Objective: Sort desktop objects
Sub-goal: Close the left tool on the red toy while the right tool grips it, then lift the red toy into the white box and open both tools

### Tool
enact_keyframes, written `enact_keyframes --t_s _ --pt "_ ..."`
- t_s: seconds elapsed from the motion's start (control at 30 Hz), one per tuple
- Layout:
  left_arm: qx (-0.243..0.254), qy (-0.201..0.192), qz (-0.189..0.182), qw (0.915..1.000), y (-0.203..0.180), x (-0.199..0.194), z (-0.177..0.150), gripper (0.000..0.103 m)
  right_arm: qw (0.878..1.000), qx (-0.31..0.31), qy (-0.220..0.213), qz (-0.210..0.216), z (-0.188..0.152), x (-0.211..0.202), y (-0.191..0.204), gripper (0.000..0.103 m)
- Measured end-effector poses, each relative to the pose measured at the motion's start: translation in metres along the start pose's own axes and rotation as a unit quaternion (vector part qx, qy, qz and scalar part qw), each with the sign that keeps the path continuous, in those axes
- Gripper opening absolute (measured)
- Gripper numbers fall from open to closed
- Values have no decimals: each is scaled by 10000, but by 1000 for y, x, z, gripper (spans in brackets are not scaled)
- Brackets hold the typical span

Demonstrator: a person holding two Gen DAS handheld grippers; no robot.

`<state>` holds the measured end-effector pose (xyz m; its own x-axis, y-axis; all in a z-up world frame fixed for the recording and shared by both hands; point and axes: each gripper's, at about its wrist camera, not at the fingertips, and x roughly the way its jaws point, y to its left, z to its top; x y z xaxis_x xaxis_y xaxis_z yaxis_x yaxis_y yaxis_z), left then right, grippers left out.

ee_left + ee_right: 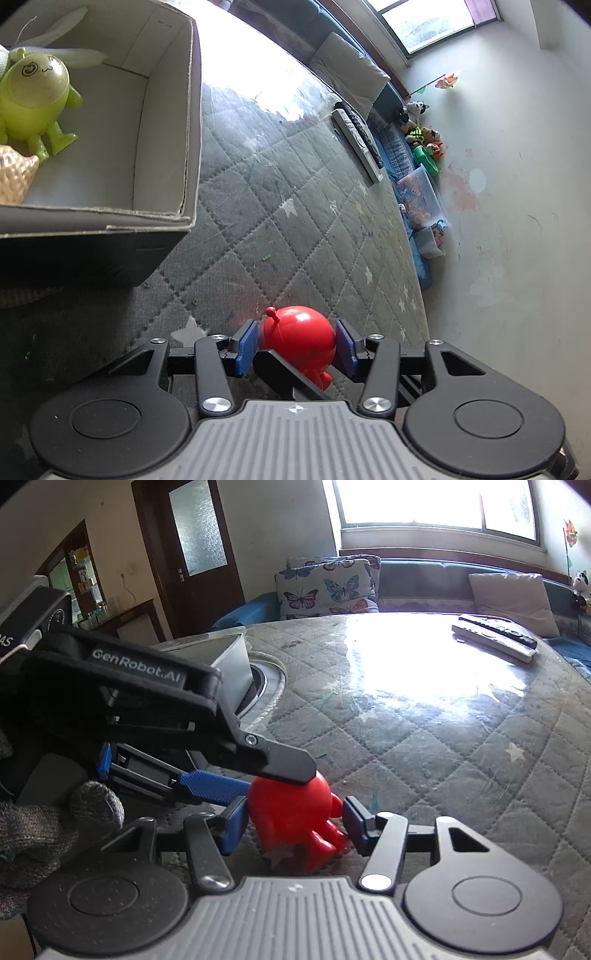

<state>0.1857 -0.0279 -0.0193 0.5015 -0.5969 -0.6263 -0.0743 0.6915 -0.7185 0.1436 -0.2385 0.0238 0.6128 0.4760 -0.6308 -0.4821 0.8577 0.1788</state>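
The left gripper (295, 341) has its two blue pads on the sides of a little red toy (299, 338). The pads touch the toy's round head, one on each side, so the gripper is holding it. In the right wrist view the left gripper (251, 775) comes in from the left, with one black finger over the top of the red toy (291, 812).

The right gripper (291, 825) is around the same toy. Its left pad touches the toy's body. Its right pad is just beside the toy's arm, and I cannot tell if it squeezes.

The toy sits on a grey quilted table cover (314, 221) with little white stars.

Off to the left is an open cardboard box (192, 110). A green toy (35, 99) lies inside it. Far across the table lie two remotes (358, 140), side by side.
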Motion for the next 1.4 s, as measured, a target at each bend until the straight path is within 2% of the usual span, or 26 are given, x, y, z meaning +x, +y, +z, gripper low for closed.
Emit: enact_keyframes --t_s 0.1,0.33,0.5,0.7,0.83,1.0,1.2,1.4 --pt "41 59 -82 9999 -2 -6 -6 49 9999 -75 -79 -56 2 -7 7 49" --pt "94 -167 -184 9996 -2 -34 -20 49 9993 -309 -190 -27 5 -24 30 49" --pt "122 -498 -245 9984 -3 -72 -25 49 9972 -622 -403 68 16 -37 59 49" --pt "198 -1099 -210 9935 -1 -125 -16 49 9908 -1094 -733 312 46 -38 101 49" --pt "98 -1445 -117 9894 11 -154 -2 49 9856 -1336 -865 567 68 -23 128 49" --pt "-119 -1731 118 9848 40 -178 22 49 9816 -1466 -796 928 94 13 158 49" --pt "-425 -1733 371 9833 81 -186 54 49 9827 -1335 -461 1201 116 68 175 49" --pt "-661 -1595 583 9832 107 -175 69 49 9849 -1090 -62 1341 126 110 175 49"
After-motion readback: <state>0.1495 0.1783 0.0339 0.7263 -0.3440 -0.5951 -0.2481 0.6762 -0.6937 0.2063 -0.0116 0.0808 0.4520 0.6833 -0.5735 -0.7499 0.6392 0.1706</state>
